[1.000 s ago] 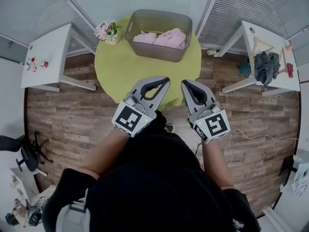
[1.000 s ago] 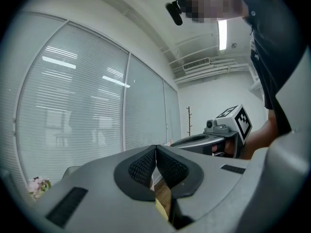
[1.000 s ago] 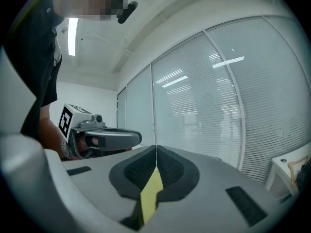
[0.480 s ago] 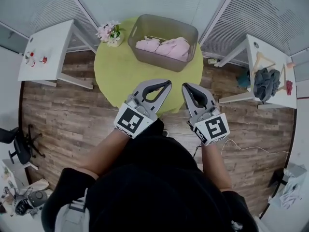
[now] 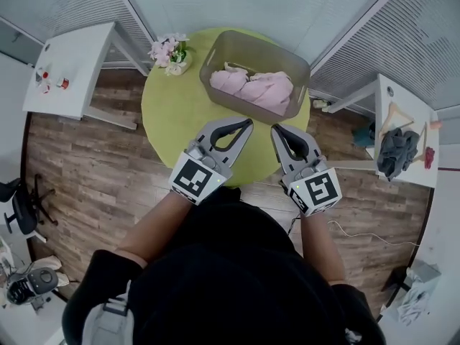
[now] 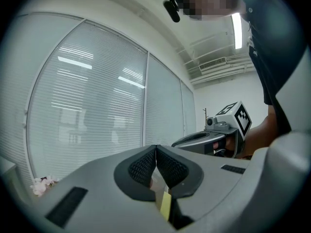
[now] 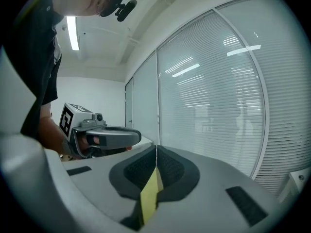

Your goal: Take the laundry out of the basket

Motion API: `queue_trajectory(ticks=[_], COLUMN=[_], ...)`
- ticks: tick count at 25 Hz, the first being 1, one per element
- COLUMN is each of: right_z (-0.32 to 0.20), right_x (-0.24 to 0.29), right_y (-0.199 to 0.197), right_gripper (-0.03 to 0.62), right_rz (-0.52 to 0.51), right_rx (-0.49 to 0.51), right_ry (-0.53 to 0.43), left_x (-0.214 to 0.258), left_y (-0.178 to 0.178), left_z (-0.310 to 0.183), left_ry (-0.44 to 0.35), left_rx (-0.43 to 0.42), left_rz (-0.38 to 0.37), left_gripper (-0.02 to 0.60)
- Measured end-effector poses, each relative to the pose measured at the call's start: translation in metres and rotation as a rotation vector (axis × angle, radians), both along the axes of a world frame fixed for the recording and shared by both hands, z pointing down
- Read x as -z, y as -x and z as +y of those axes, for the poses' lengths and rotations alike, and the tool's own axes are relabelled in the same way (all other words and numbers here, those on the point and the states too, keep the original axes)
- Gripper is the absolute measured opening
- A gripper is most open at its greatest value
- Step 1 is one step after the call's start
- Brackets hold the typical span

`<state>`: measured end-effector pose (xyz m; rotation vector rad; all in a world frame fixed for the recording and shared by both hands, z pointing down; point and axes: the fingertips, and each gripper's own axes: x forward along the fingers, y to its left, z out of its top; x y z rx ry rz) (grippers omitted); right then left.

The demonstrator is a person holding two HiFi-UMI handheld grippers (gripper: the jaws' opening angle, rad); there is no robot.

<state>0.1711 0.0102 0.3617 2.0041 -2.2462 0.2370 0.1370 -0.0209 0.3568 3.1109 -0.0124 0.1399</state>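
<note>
Left hand-held gripper point(image 5: 246, 124) and right hand-held gripper point(image 5: 277, 130) at the green worktop point(image 5: 180, 106) edge in head view, pink laundry point(image 5: 255, 86) all in the basket point(image 5: 248, 40). Left gripper view: pinched shut, empty. Right gripper view: same. Nothing out yet

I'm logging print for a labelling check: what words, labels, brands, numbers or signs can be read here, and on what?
No word, brand or number is readable in any view.
Left cube: black-and-white square marker, a pattern, not text.
Right cube: same kind of marker.
Red items on the white side table: too small to read.
</note>
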Motion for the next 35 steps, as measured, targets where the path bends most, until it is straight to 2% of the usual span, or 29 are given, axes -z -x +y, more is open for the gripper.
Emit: queue_trajectory(ticks=[6,9,12,17,20,25,31,35], right_z=[-0.040,-0.056,-0.067,-0.083,-0.095,-0.122,-0.153,-0.169], right_x=[-0.007,-0.008,-0.010,-0.023,-0.034,-0.054,-0.094,-0.124], right_y=[-0.011,-0.013,-0.021,-0.046,-0.061,-0.081,-0.088,-0.092], right_gripper=[0.025,0.025,0.025,0.025,0.025,0.025,0.026,0.026], right_rz=[0.018,0.024,0.030,0.040,0.039,0.036,0.035,0.039], right_rx=[0.036,0.057,0.078,0.128,0.183,0.310,0.464,0.534], right_ry=[0.037,0.041,0.050,0.084,0.105,0.151,0.258,0.328], left_x=[-0.005,-0.008,-0.010,-0.020,-0.027,-0.035,-0.050,-0.064], left_y=[-0.008,-0.010,-0.012,-0.025,-0.035,-0.051,-0.060,-0.066], left_z=[-0.039,-0.055,-0.065,-0.081,-0.090,-0.108,-0.128,-0.140], left_ry=[0.015,0.044,0.033,0.058,0.034,0.042,0.043,0.048], left_rx=[0.031,0.065,0.086,0.167,0.218,0.346,0.476,0.533], left_rz=[-0.005,0.015,-0.007,0.000,-0.030,-0.052,-0.061,-0.071], left_gripper=[0.011,0.011,0.011,0.011,0.011,0.011,0.011,0.011])
